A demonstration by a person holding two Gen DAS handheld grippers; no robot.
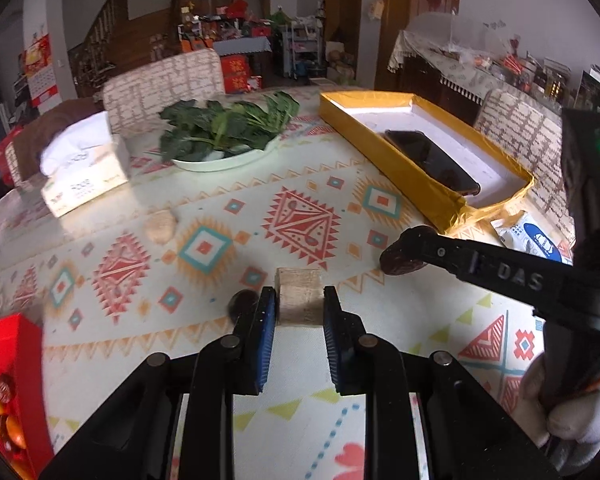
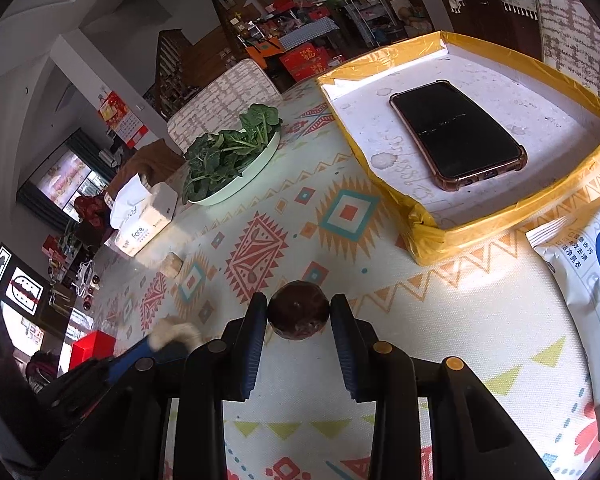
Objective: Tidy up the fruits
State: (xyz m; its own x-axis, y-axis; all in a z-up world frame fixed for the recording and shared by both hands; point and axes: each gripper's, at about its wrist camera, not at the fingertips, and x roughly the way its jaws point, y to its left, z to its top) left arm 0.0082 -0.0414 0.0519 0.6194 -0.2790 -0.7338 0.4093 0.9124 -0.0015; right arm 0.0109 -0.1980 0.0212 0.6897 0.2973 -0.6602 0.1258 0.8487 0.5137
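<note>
Left wrist view shows the left gripper [image 1: 300, 304] clamped on a pale block [image 1: 299, 296] at lower centre and the right gripper [image 2: 299, 312] clamped on a dark fruit [image 2: 299, 315]; carry both gently, keeping the grip steady.

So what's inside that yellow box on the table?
The yellow box holds a dark phone in a clear case, lying flat on its white, stained floor. Whatever is beneath the phone is covered. Nothing else shows inside.

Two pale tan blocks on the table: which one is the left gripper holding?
The nearer block, clamped in the left gripper. The other block lies free near the tissue box.
</note>
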